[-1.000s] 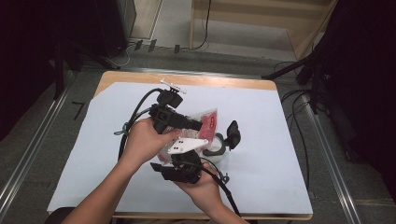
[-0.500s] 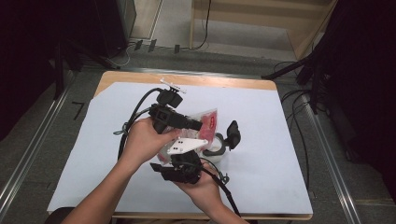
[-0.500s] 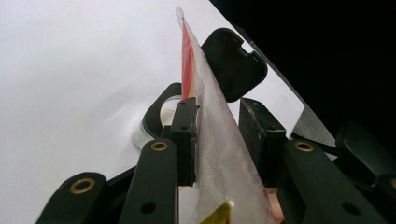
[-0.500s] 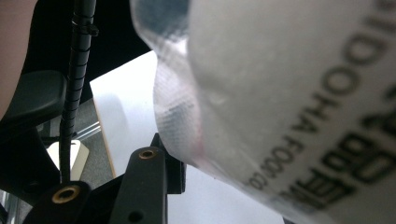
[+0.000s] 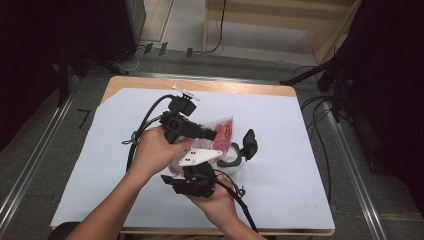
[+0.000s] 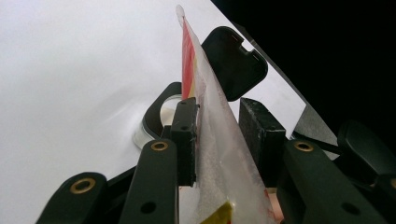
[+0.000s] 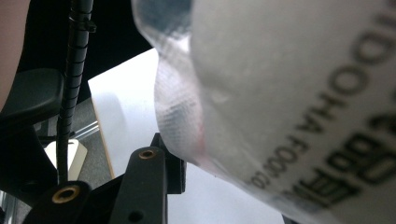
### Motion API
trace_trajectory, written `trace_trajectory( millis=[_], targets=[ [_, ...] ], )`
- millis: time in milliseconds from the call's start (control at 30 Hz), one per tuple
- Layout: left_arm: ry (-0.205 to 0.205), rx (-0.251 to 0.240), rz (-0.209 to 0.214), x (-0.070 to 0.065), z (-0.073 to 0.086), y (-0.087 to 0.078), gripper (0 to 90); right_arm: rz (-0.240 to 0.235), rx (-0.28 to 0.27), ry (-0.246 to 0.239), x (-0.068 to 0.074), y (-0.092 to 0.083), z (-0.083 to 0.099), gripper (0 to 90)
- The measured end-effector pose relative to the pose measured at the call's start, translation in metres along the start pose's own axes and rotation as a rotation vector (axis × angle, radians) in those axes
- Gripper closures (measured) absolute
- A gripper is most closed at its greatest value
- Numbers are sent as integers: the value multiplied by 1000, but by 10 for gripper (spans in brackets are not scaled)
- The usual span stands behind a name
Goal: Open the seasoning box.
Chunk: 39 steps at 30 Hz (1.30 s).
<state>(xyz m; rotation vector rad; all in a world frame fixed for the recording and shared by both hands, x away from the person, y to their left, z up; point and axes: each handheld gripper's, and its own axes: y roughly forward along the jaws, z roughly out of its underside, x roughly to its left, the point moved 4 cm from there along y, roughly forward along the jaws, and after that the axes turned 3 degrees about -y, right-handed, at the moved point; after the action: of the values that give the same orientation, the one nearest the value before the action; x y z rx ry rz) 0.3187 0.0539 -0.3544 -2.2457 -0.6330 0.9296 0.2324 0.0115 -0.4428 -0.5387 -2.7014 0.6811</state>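
Observation:
A clear plastic packet (image 5: 225,131) with red print is held up off the white sheet between my two grippers. My left gripper (image 5: 212,134) reaches in from the left and is shut on the packet (image 6: 212,140), which stands edge-on between its pads. My right gripper (image 5: 202,162) comes up from below under its grey plate. Its left finger (image 7: 149,182) presses the packet's edge, and the packet (image 7: 289,93), with black lettering, hides the other jaw. A clear round container (image 5: 235,162) with an open black flip lid (image 5: 249,144) stands just right of the packet on the table.
The white sheet (image 5: 300,150) covers a wooden table (image 5: 225,86). Black cables trail from both grippers toward the left and the front edge. Beyond the table are dark floor, stands and more cables.

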Motion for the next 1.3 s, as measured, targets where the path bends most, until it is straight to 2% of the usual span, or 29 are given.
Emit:
trace_trajectory(
  millis=[767, 867, 1300],
  targets=[
    [-3, 5, 3, 1, 1, 1, 691, 6, -1, -4, 2, 2, 2, 638],
    [0, 11, -6, 0, 1, 0, 692, 6, -4, -2, 2, 2, 2, 638],
    [6, -13, -10, -6, 0, 0, 684, 6, -17, -17, 1, -1, 1, 637]
  ],
)
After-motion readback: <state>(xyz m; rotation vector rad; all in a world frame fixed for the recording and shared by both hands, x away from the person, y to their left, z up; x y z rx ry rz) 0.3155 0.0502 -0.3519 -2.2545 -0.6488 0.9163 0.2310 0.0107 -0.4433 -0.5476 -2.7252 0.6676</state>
